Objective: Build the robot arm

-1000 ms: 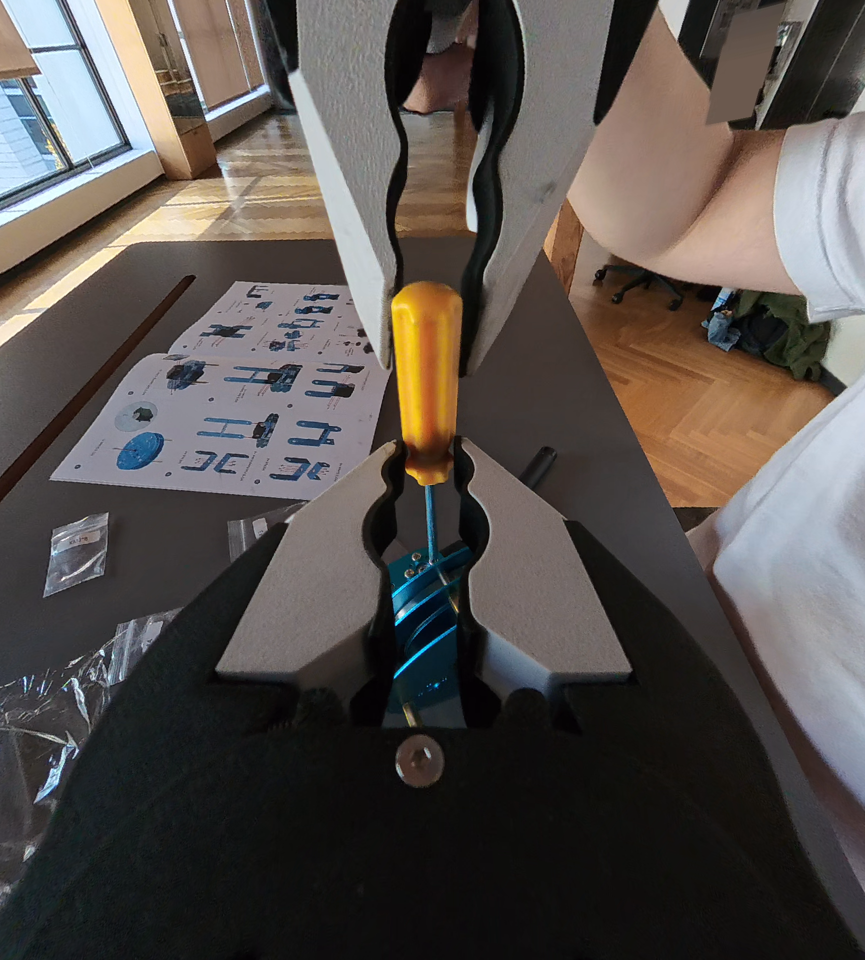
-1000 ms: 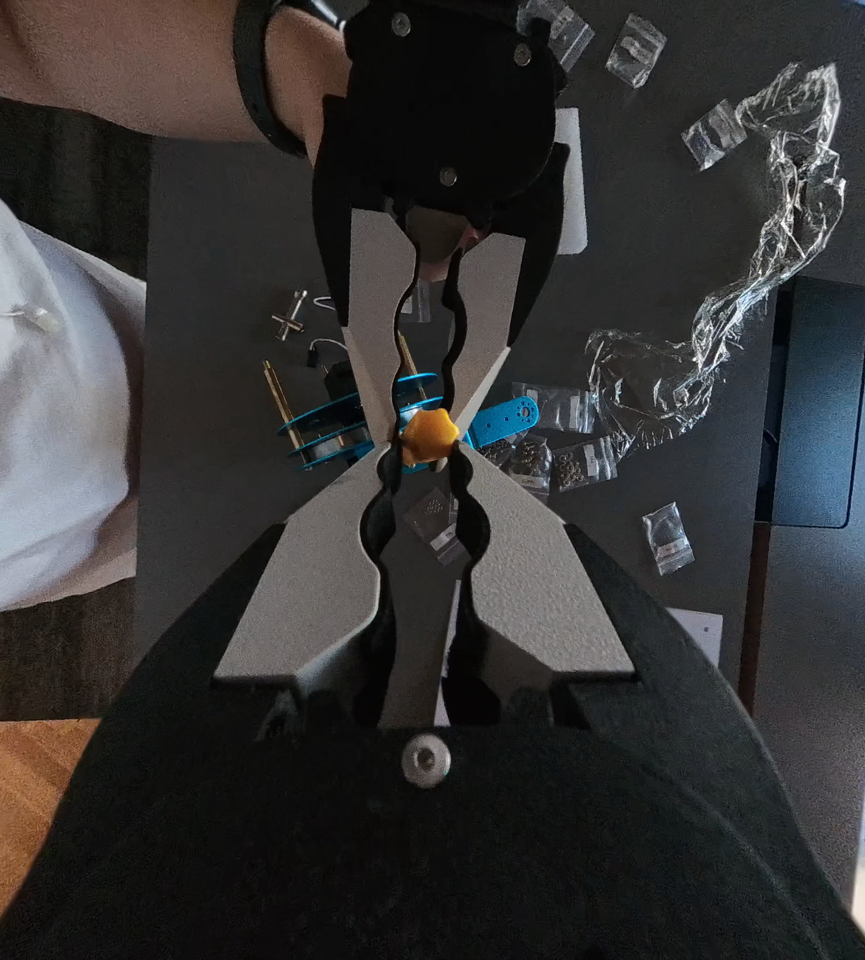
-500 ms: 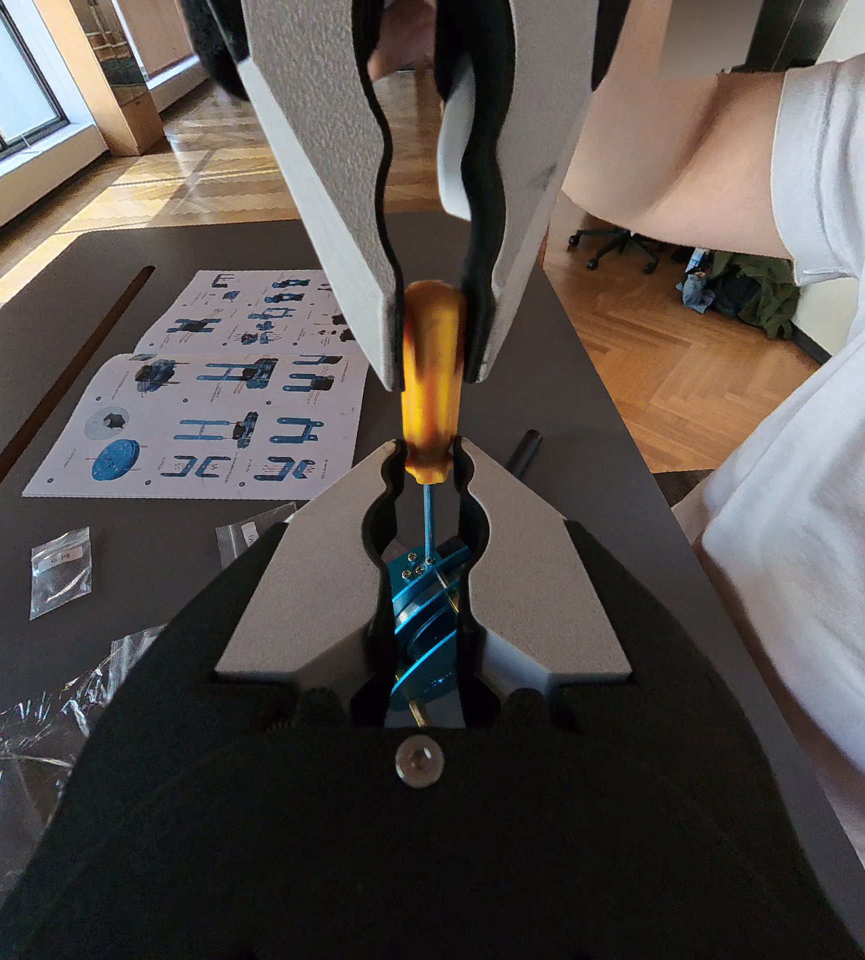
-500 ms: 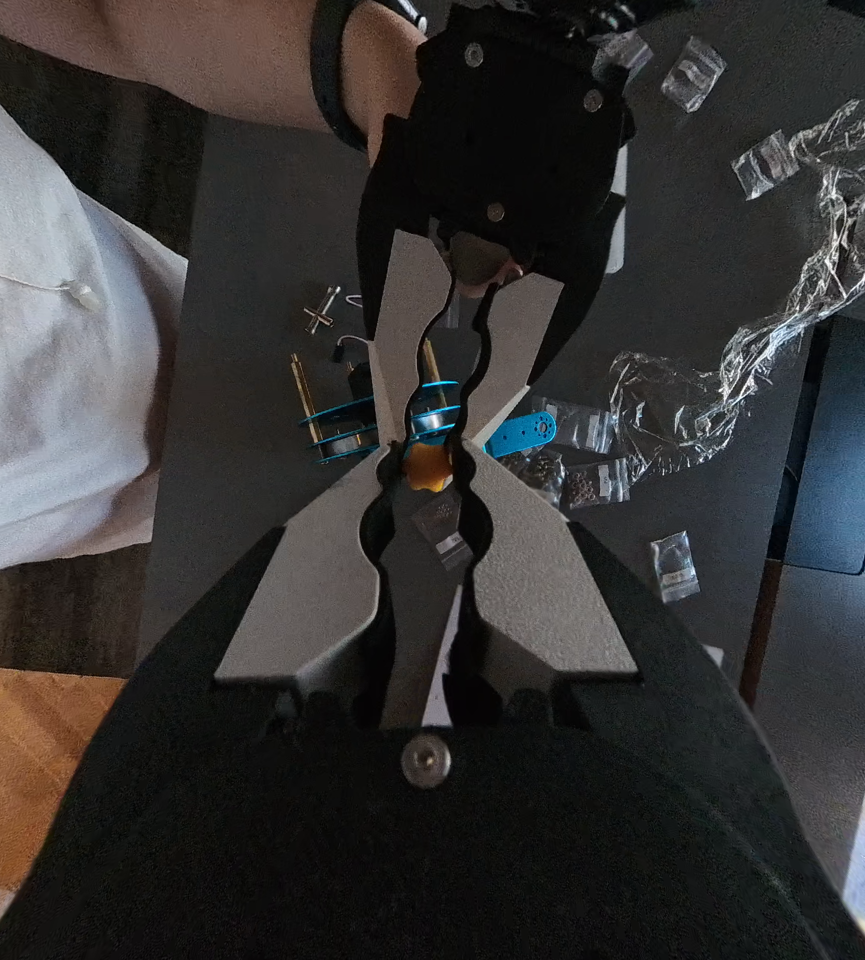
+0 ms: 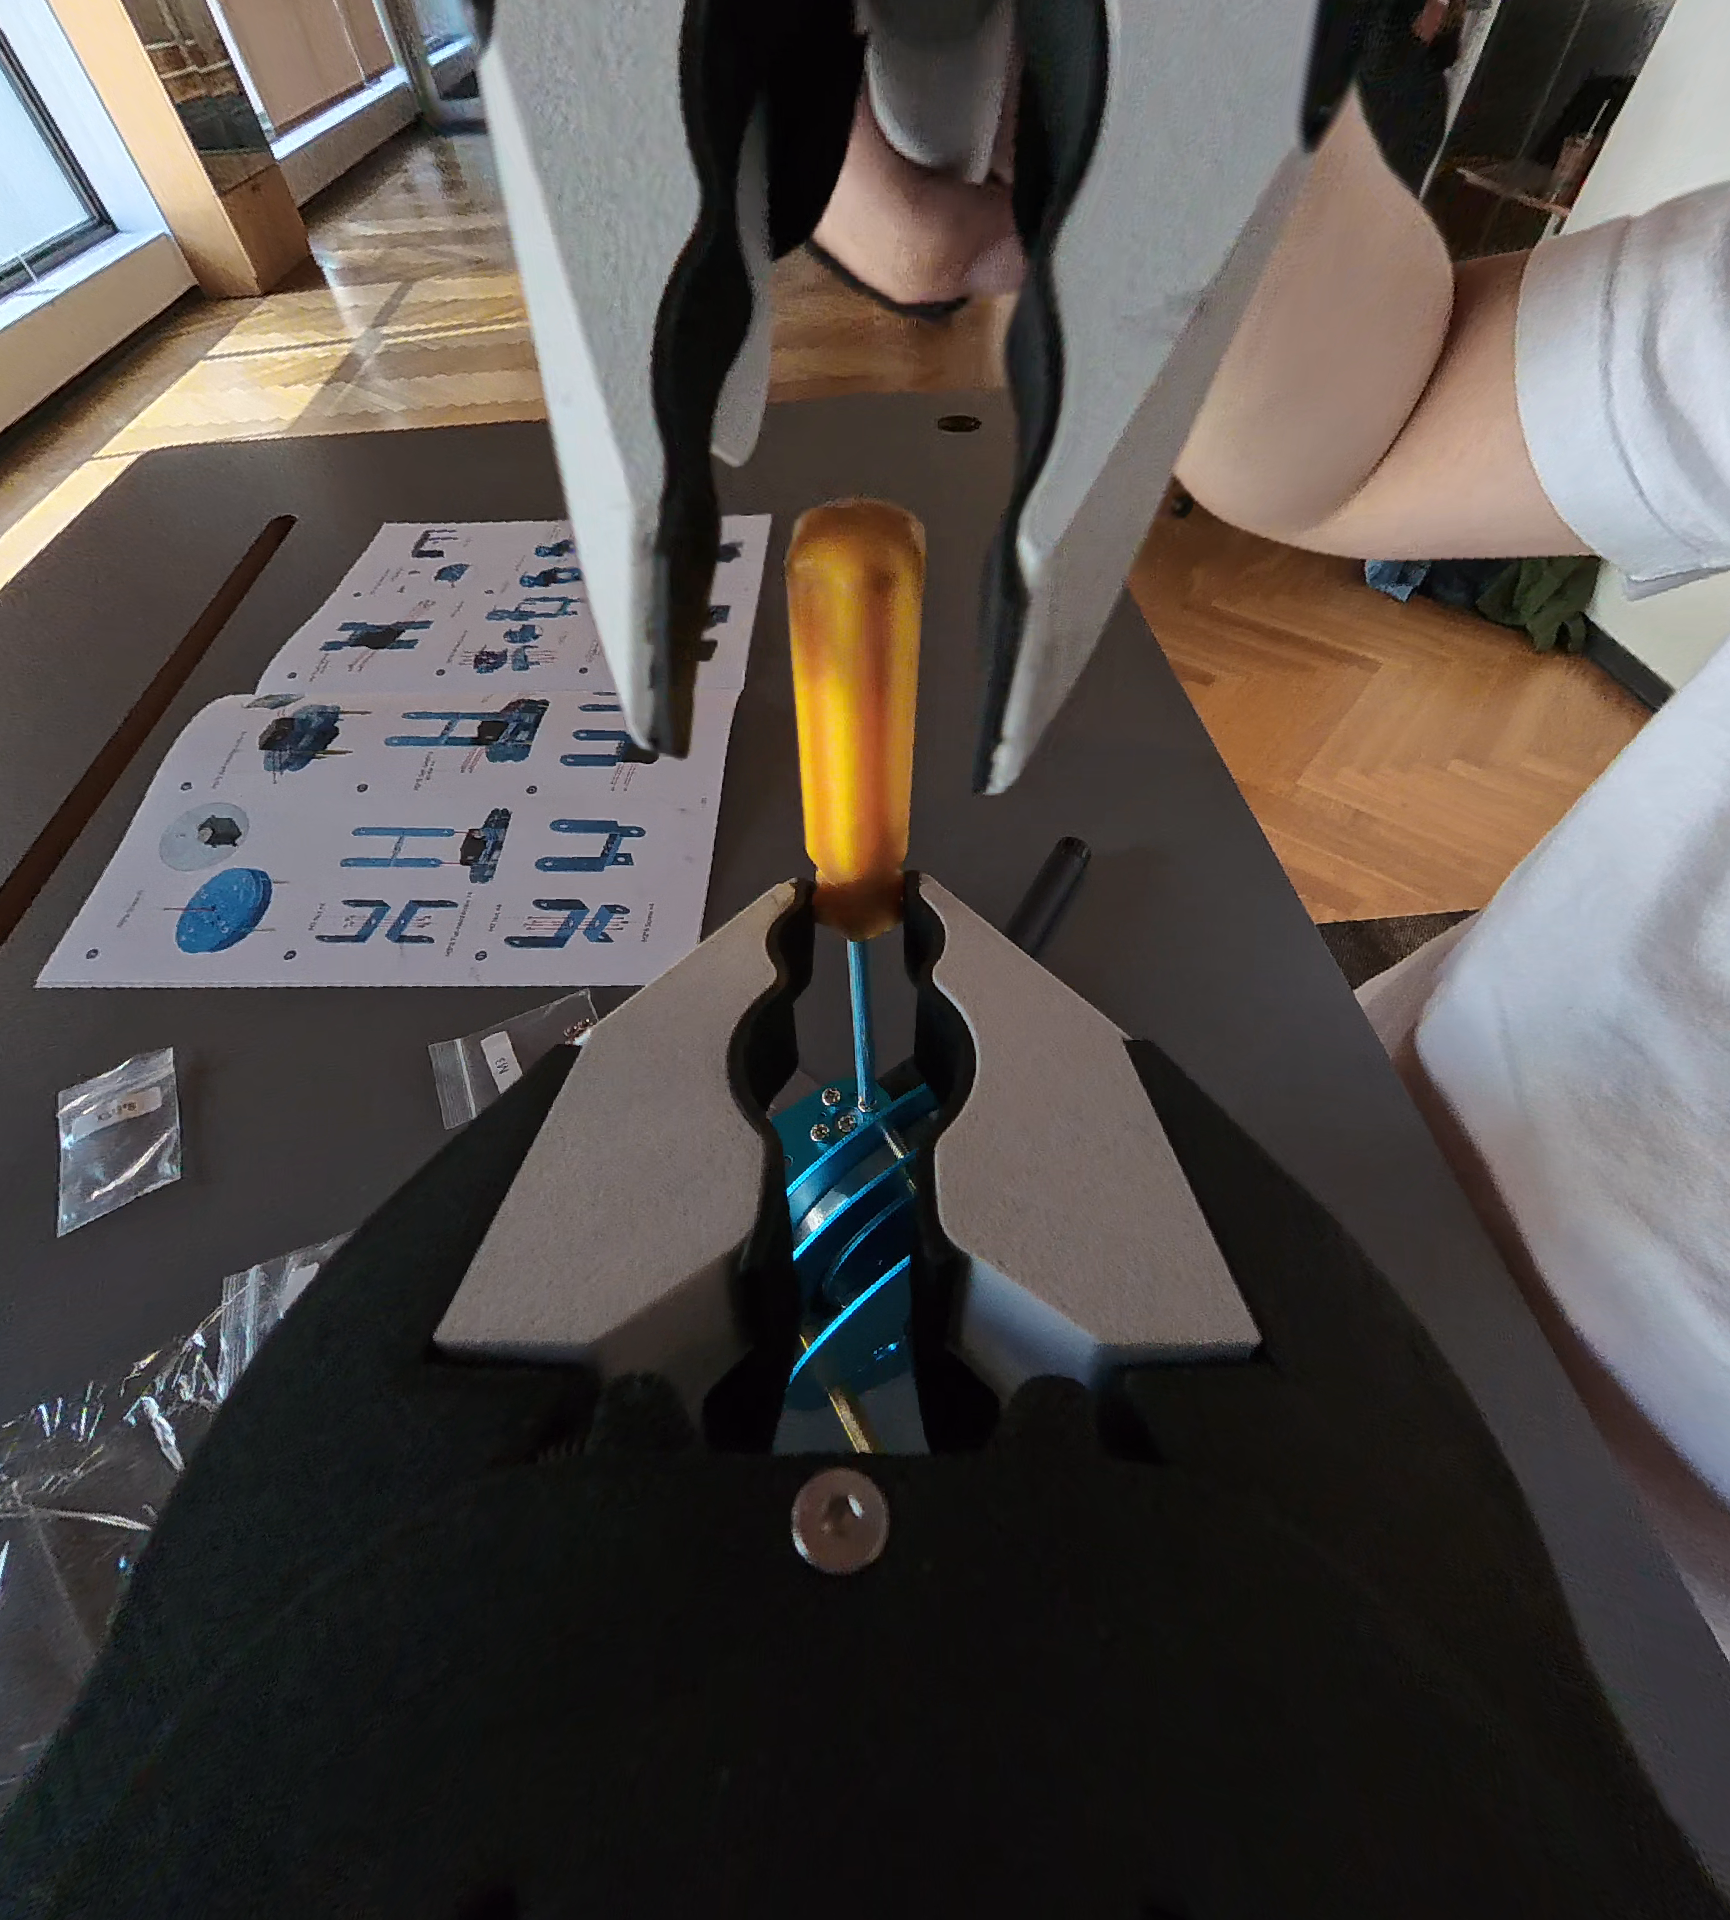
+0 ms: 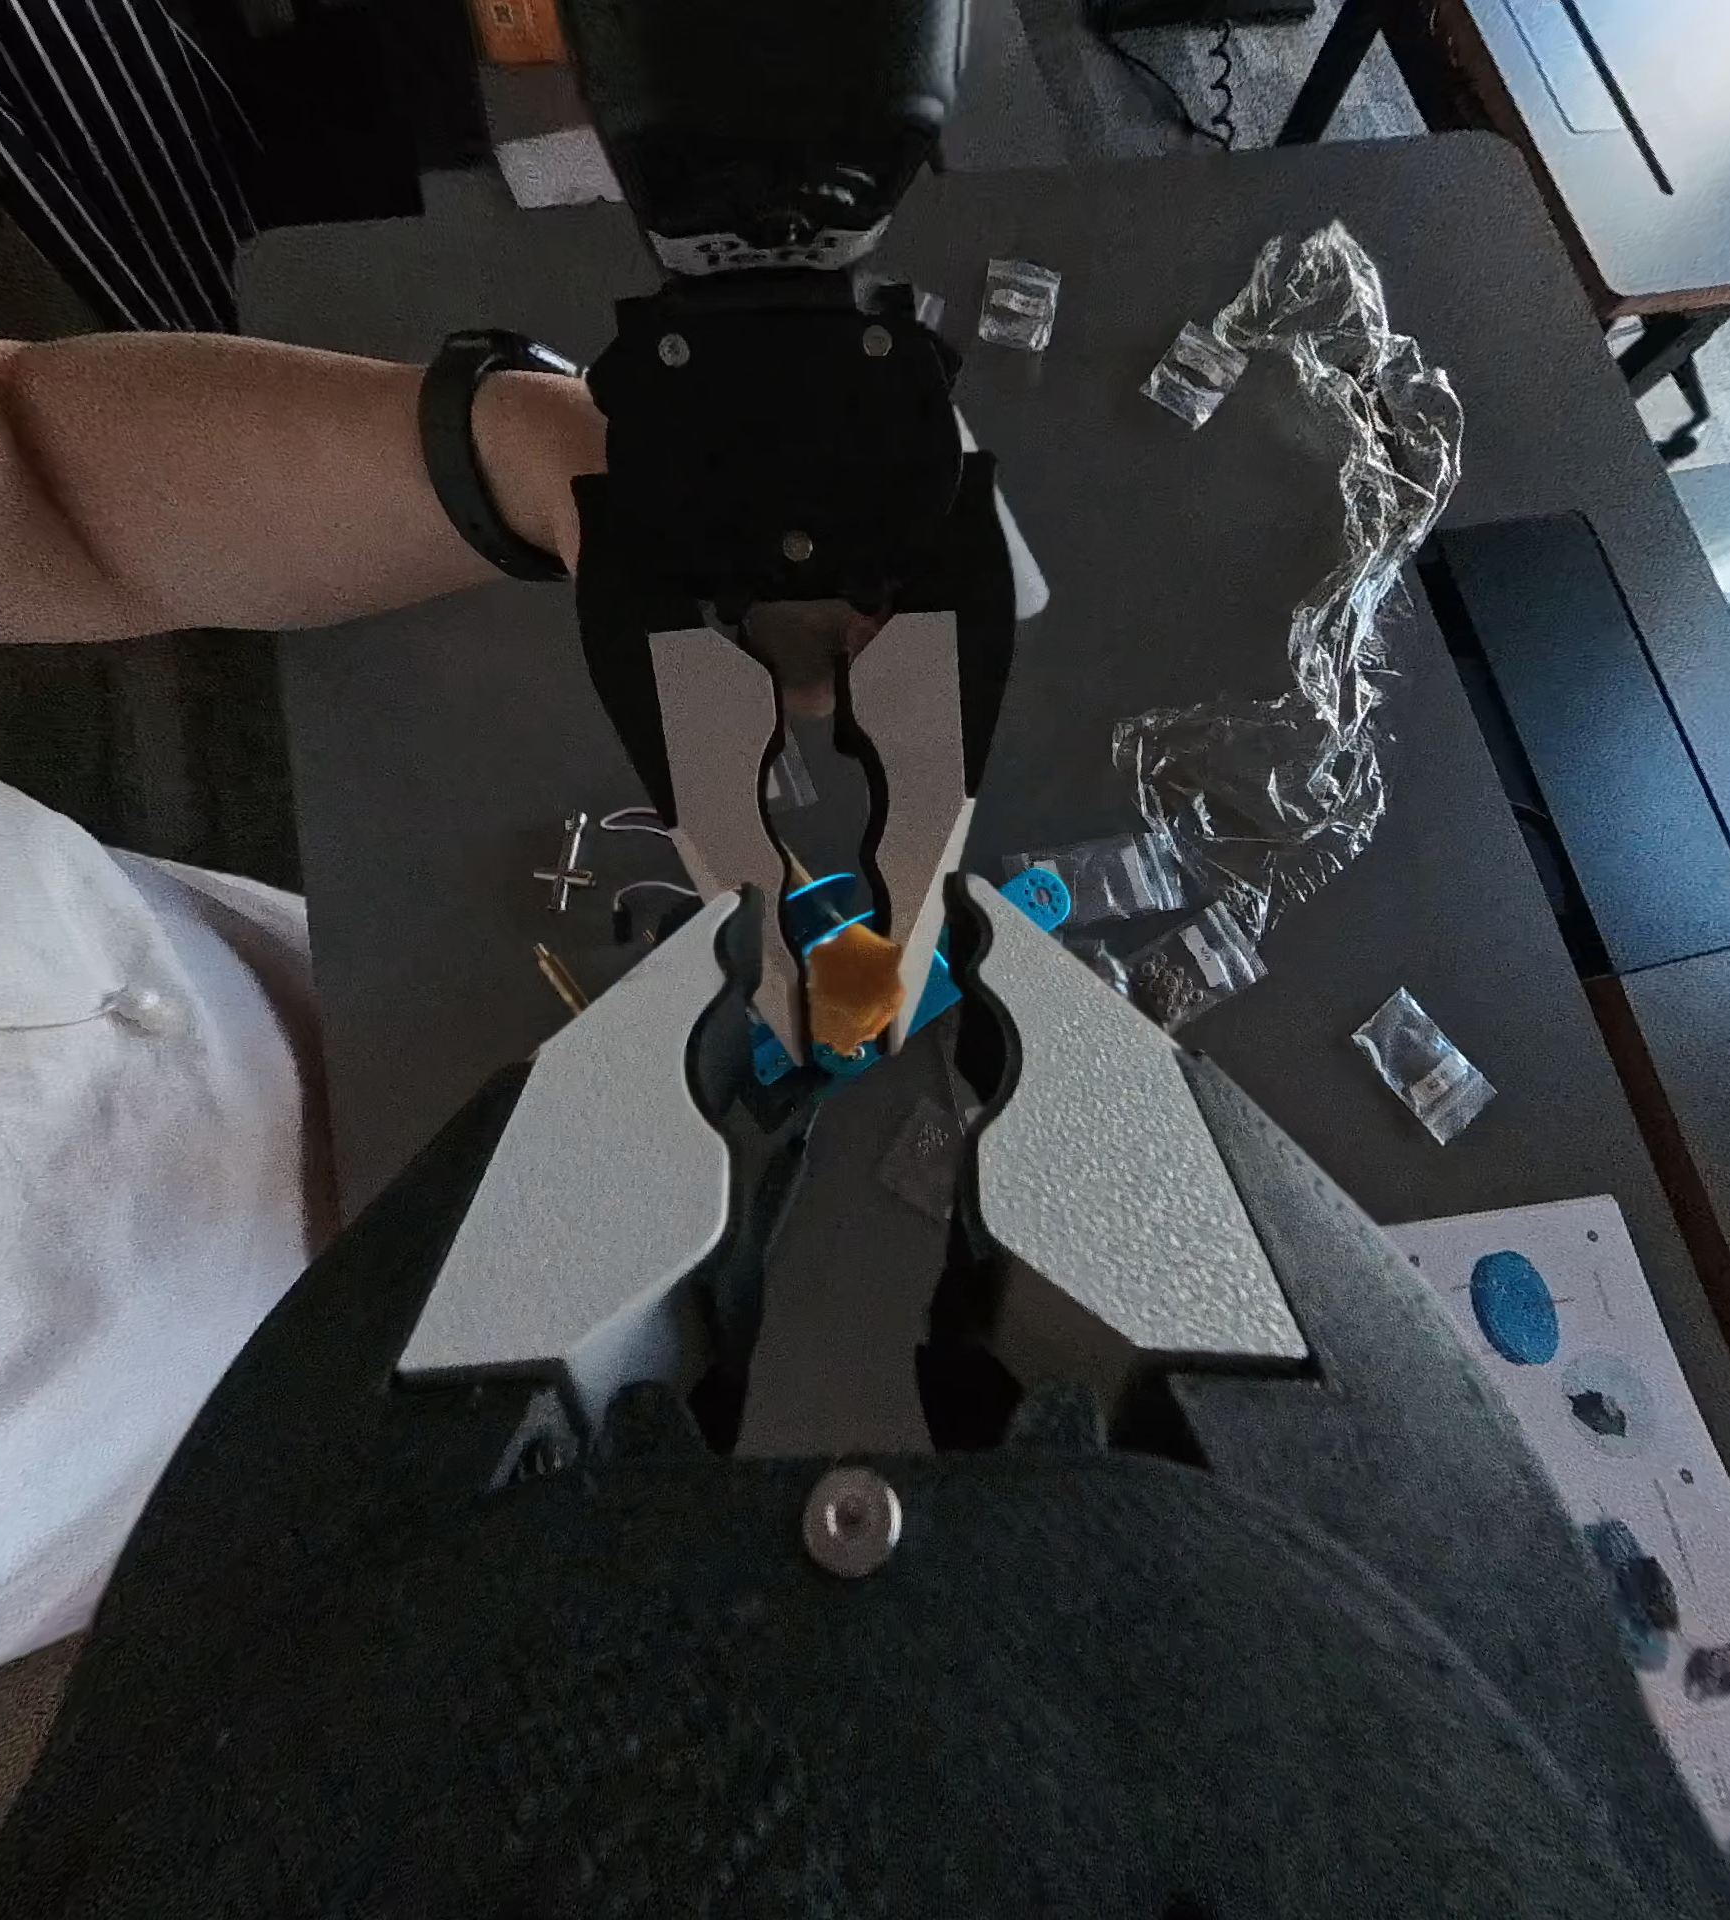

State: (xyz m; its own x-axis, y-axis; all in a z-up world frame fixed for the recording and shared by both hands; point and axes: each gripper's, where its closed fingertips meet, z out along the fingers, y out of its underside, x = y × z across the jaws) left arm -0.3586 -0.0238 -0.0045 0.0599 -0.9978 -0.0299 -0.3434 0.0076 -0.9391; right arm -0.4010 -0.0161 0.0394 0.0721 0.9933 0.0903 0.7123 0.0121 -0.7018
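Observation:
My left gripper (image 5: 856,904) is shut on the lower end of an orange-handled screwdriver (image 5: 856,707). The screwdriver stands upright, and its thin blue shaft rests on a screw in a blue metal disc assembly (image 5: 840,1174) on the dark table (image 5: 248,1122). My right gripper (image 6: 848,902) is open. In the left wrist view it (image 5: 830,758) hangs from above, with its fingers on either side of the handle top and not touching it. In the right wrist view the orange handle (image 6: 850,997) shows end-on, pinched by the left gripper (image 6: 845,1034), over the blue assembly (image 6: 825,899).
An open instruction sheet (image 5: 404,831) lies beyond the grippers. Small clear bags (image 5: 118,1138), bags of small parts (image 6: 1193,961) and crumpled clear plastic (image 6: 1339,582) lie nearby. A cross-shaped wrench (image 6: 567,862), a blue arm part (image 6: 1037,894) and a black rod (image 5: 1048,894) lie close by. The person's forearm (image 6: 217,478) is at the left.
My right gripper was shut on the top of the orange handle; it has opened, let go and drawn back upward. My left gripper still holds the handle's lower end.

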